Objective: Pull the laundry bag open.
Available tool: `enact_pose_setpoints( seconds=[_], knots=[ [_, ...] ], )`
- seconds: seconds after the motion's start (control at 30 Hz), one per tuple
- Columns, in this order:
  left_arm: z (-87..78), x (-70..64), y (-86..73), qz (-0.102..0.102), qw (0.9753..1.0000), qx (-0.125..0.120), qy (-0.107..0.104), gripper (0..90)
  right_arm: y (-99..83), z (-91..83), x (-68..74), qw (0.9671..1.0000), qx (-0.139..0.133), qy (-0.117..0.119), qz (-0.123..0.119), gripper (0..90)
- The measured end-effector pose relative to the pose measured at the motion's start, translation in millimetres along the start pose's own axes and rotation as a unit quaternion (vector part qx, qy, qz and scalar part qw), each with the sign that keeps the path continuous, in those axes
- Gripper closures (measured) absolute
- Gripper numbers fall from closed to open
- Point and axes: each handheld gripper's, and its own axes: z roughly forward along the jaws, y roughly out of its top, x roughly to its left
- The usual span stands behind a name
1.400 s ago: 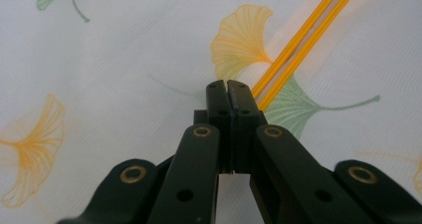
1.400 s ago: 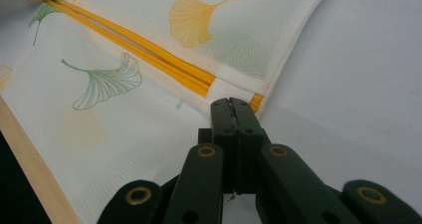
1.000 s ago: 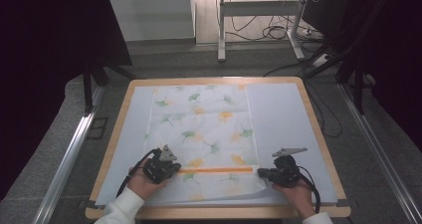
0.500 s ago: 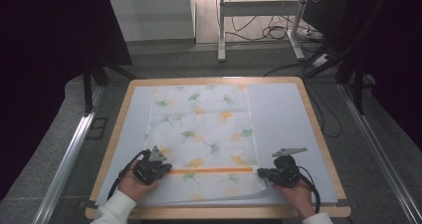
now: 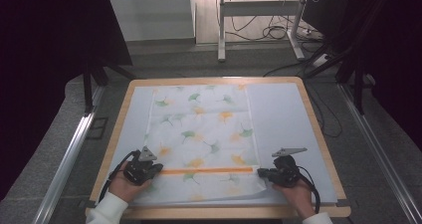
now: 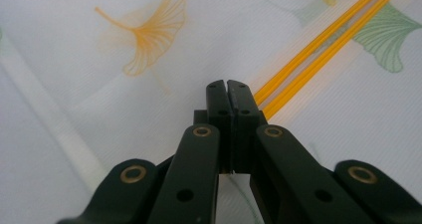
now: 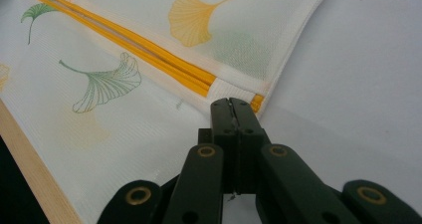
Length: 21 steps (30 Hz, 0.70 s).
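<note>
table (wood-rimmed, pale top) | on it: leaf-print cloth, spread flat

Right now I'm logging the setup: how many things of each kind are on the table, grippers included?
Ginkgo-leaf cloth with orange stripe: 1
Handheld grippers: 2, the left gripper and the right gripper
Pale blue table mat: 1
Total: 4

left gripper shifted left, toward cloth edge
</note>
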Motion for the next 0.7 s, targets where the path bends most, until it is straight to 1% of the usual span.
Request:
enact_pose_setpoints(
  seconds=[0.17,0.3,0.43,0.47,0.7],
  knots=[
    [-3.3,5.0,-5.4,-0.011,0.9999,-0.001,0.003,90.0,0.0,0.0,-0.2,1.0,0.0,0.0,0.0,89.3],
    [-5.8,7.9,-9.1,-0.015,0.9998,0.0,0.011,90.0,0.0,0.0,0.0,1.0,0.0,0.0,0.0,89.3],
    [-8.4,11.3,-12.9,-0.021,0.9997,0.0,0.015,90.0,0.0,0.0,0.0,1.0,0.0,0.0,0.0,89.3],
    [-9.0,12.2,-14.1,-0.024,0.9995,-0.001,0.019,90.0,0.0,0.0,0.0,1.0,0.0,0.0,0.0,89.3],
    [-12.9,16.3,-19.9,-0.03,0.9992,0.0,0.028,90.0,0.0,0.0,0.0,1.0,0.0,0.0,0.0,89.3]
  ],
)
